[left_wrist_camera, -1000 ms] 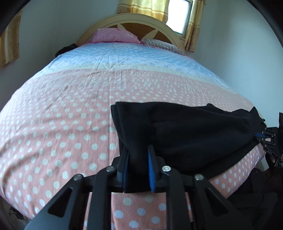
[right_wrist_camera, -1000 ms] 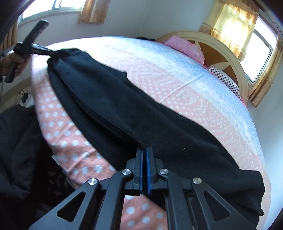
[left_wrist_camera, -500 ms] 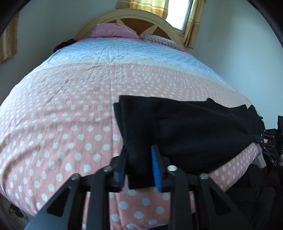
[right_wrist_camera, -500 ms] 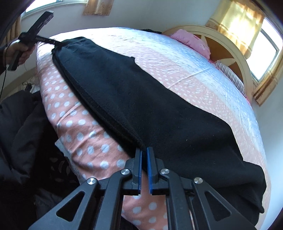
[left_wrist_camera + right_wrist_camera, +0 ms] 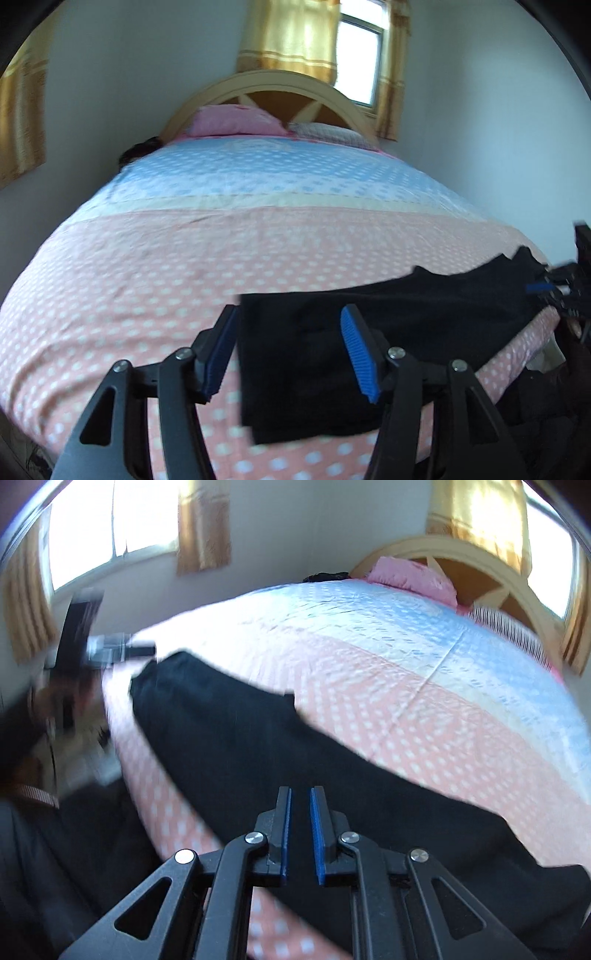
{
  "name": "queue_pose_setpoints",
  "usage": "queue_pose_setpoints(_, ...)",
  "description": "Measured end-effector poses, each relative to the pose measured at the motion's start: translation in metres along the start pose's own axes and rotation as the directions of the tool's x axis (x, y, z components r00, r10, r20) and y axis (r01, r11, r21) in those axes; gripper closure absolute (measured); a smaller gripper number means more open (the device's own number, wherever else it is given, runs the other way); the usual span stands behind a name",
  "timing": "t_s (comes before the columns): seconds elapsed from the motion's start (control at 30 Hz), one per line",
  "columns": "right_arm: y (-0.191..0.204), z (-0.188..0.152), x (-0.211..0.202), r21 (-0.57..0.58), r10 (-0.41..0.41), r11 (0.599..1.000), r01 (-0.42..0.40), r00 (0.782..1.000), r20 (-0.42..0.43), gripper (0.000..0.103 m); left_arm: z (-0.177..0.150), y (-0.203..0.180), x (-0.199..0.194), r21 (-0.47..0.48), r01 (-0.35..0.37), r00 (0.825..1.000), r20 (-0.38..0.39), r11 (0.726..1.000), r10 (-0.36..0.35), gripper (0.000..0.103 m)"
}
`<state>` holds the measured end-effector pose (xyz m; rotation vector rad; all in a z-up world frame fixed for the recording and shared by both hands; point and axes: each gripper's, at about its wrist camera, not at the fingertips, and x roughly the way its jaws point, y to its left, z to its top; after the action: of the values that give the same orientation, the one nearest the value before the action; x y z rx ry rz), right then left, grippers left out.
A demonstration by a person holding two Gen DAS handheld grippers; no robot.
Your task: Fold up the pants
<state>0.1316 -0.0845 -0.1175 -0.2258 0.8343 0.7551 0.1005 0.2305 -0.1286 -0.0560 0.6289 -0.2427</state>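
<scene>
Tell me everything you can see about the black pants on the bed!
The pants are black and look soft and fleecy. They lie flat in a long strip across the near edge of the bed, on its pink dotted cover, apparently doubled leg over leg. One end lies between the wide-open jaws of the left gripper. The right gripper hovers at the other end, jaws slightly apart; whether it touches the cloth is unclear.

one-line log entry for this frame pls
phase: release after laying flat | left gripper: open, over one end of pants | right gripper: open, narrow gap, over other end | pants: on bed
</scene>
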Motion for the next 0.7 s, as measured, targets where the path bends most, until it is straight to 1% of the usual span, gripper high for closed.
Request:
queue_pose_setpoints(0.03,-0.004,0.008,0.01,0.028,0.022,0.999,-0.021,1.0,-0.007,0.074,-0.001,-0.011,0.009,0.017,0.019,1.0,-0.016,1.0,-0.019,0.043)
queue_pose_setpoints(0.07,-0.006,0.014,0.018,0.047,0.039,0.998,-0.039,0.999,-0.013,0.069,-0.003,-0.023,0.019,0.037,0.041,0.999,-0.037,0.998,-0.04,0.043)
queue_pose_setpoints(0.1,-0.008,0.022,0.027,0.072,0.066,0.995,-0.065,0.998,-0.018,0.066,-0.007,-0.036,0.03,0.057,0.07,0.996,-0.06,0.996,-0.066,0.043)
queue_pose_setpoints(0.13,-0.011,0.029,0.037,0.098,0.096,0.991,-0.094,0.995,-0.023,0.066,-0.011,-0.045,0.036,0.068,0.092,0.993,-0.078,0.993,-0.087,0.043)
queue_pose_setpoints(0.23,-0.016,0.045,0.063,0.173,0.138,0.976,-0.13,0.99,-0.037,0.066,-0.029,-0.072,0.056,0.121,0.162,0.976,-0.167,0.979,-0.141,0.043)
queue_pose_setpoints(0.27,-0.02,0.051,0.076,0.219,0.171,0.963,-0.158,0.984,-0.041,0.066,-0.035,-0.076,0.059,0.143,0.163,0.973,-0.19,0.976,-0.134,0.043)
queue_pose_setpoints(0.33,-0.03,0.058,0.09,0.29,0.193,0.941,-0.172,0.98,-0.044,0.066,-0.043,-0.088,0.055,0.197,0.146,0.978,-0.178,0.969,-0.111,0.033)
queue_pose_setpoints(0.37,-0.034,0.062,0.099,0.327,0.205,0.928,-0.181,0.978,-0.041,0.066,-0.044,-0.091,0.055,0.2,0.157,0.973,-0.196,0.967,-0.118,0.031)
queue_pose_setpoints(0.43,-0.042,0.067,0.118,0.4,0.255,0.89,-0.218,0.966,-0.041,0.067,-0.042,-0.09,0.055,0.184,0.184,0.964,-0.227,0.966,-0.14,0.025)
queue_pose_setpoints(0.53,-0.052,0.071,0.143,0.495,0.318,0.832,-0.251,0.947,-0.055,0.067,-0.042,-0.089,0.052,0.204,0.192,0.962,-0.231,0.96,-0.143,0.024)
queue_pose_setpoints(0.57,-0.052,0.071,0.15,0.518,0.357,0.809,-0.278,0.932,-0.057,0.068,-0.042,-0.089,0.051,0.198,0.192,0.963,-0.225,0.961,-0.146,0.024)
queue_pose_setpoints(0.6,-0.05,0.07,0.157,0.541,0.402,0.782,-0.31,0.914,-0.058,0.077,-0.042,-0.089,0.051,0.195,0.19,0.965,-0.218,0.962,-0.146,0.024)
queue_pose_setpoints(0.63,-0.048,0.069,0.161,0.555,0.434,0.764,-0.33,0.899,-0.063,0.082,-0.043,-0.09,0.051,0.196,0.188,0.966,-0.213,0.963,-0.145,0.023)
queue_pose_setpoints(0.67,-0.044,0.07,0.162,0.55,0.424,0.771,-0.32,0.903,-0.069,0.09,-0.043,-0.09,0.05,0.199,0.188,0.967,-0.21,0.962,-0.145,0.023)
queue_pose_setpoints(0.7,-0.039,0.07,0.159,0.529,0.388,0.796,-0.294,0.919,-0.074,0.097,-0.043,-0.09,0.051,0.2,0.189,0.967,-0.209,0.962,-0.147,0.023)
